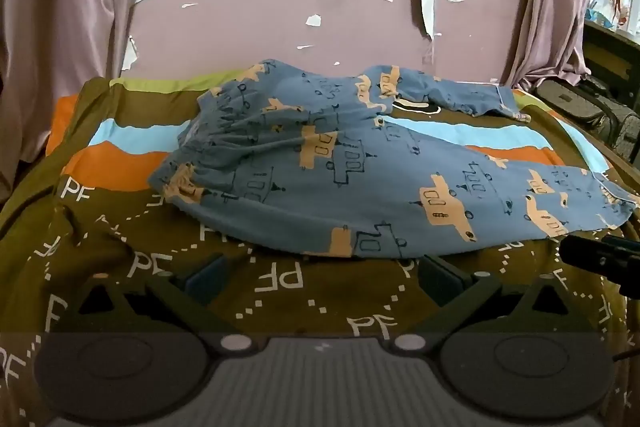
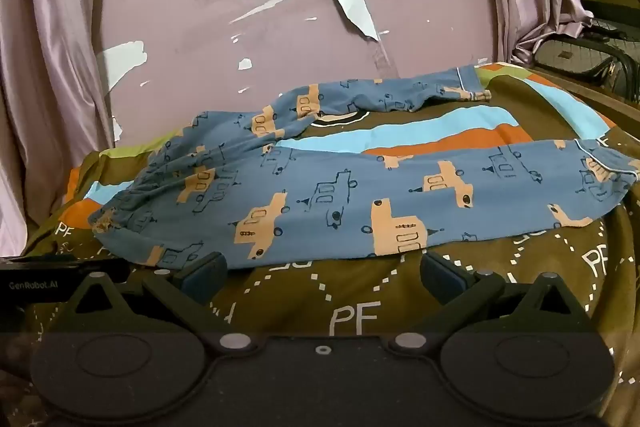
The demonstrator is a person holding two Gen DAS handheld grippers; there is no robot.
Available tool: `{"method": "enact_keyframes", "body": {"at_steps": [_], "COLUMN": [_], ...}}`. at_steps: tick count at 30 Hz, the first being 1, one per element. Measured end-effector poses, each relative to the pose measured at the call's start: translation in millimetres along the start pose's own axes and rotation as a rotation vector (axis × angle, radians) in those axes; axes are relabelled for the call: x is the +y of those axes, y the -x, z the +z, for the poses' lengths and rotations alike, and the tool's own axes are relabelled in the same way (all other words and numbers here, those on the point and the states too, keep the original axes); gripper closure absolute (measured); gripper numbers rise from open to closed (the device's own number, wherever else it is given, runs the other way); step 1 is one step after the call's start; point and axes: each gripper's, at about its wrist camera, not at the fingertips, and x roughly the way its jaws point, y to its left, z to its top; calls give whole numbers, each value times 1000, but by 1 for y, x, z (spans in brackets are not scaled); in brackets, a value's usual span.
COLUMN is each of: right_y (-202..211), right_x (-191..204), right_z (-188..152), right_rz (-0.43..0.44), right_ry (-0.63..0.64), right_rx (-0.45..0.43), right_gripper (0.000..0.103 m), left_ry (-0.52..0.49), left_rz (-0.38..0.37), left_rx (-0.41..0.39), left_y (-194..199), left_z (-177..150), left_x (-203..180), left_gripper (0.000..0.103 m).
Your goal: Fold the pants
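Blue pants (image 1: 320,179) printed with tan vehicles lie spread on a bed, waistband at the left, both legs running right with a gap between them. In the right wrist view the same pants (image 2: 340,195) lie just beyond the fingers. My left gripper (image 1: 322,273) stands open over the bedcover, just short of the near leg's edge, nothing between its fingers. My right gripper (image 2: 320,271) is open too, hovering at the near hem of the front leg, empty. Part of the other gripper shows at each view's edge: right one (image 1: 600,255), left one (image 2: 60,275).
The bedcover (image 2: 360,311) is olive with white "PF" lettering and blue, orange and green bands. Behind the bed is a purple wall (image 1: 260,7) with peeling paint, flanked by pink curtains (image 1: 60,27). Dark bags (image 1: 592,107) sit past the bed's right side.
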Motion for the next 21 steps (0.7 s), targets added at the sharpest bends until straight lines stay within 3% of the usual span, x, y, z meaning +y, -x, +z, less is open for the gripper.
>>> {"method": "enact_keyframes", "body": {"at_steps": [21], "right_y": [-4], "right_x": [-2], "right_z": [1], "right_rz": [5], "right_ry": [-12], "right_rx": [6], "right_gripper": [0], "left_ry": [-1], "left_rz": [4], "left_rx": [1], "left_y": [0], "left_z": [0], "left_x": [0], "left_gripper": [0]}}
